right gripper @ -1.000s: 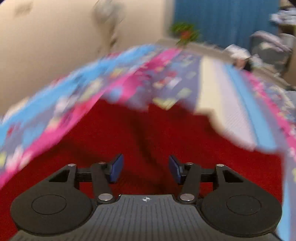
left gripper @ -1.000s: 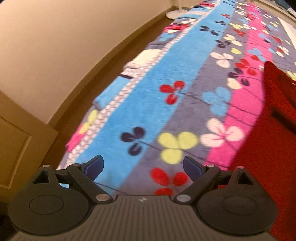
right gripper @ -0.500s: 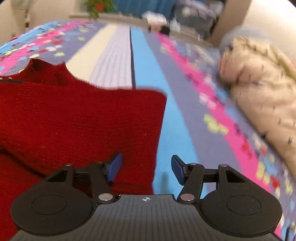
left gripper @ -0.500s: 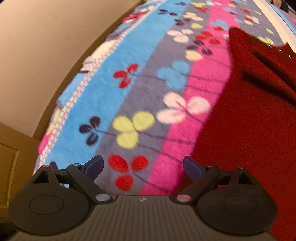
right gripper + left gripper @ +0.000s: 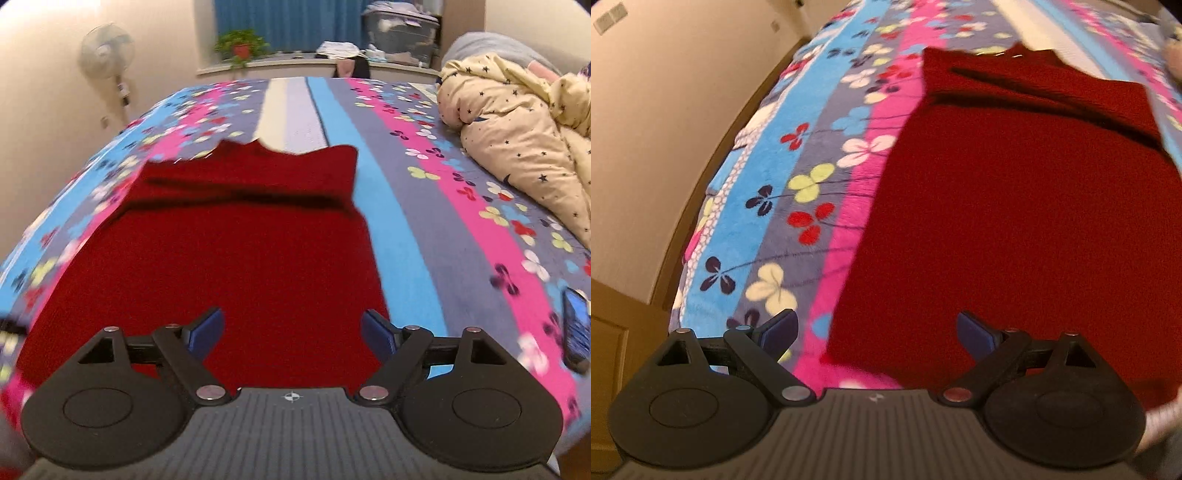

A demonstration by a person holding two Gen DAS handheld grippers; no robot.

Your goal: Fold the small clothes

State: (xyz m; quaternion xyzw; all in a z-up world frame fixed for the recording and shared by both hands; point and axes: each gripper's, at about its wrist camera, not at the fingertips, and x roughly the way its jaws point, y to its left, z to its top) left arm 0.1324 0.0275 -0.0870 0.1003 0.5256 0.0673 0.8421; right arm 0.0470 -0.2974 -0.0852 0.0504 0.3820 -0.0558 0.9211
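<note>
Bed: plush striped blanket [image 5: 413, 229] with clover flowers; cream star-print quilt [image 5: 517, 140] bunched at right.
Garment: red knit sweater [image 5: 229, 251] flat mid-bed, sleeves apparently folded across the chest.
Left: lengthwise fold, likely.
Left gripper [image 5: 877, 330]: jaws wide, empty, over hem corner.
Right gripper [image 5: 293, 328]: jaws just been opening, nothing between.

Bedspread [image 5: 406, 192] open right of sweater [image 5: 240, 251]; quilt [image 5: 517, 140] blocks beyond.

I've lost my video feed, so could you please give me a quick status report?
Left gripper open, empty. Right gripper open, just widened, empty. Red knitted sweater flat on striped floral blanket, sleeves folded across. Nothing in the way.
</note>
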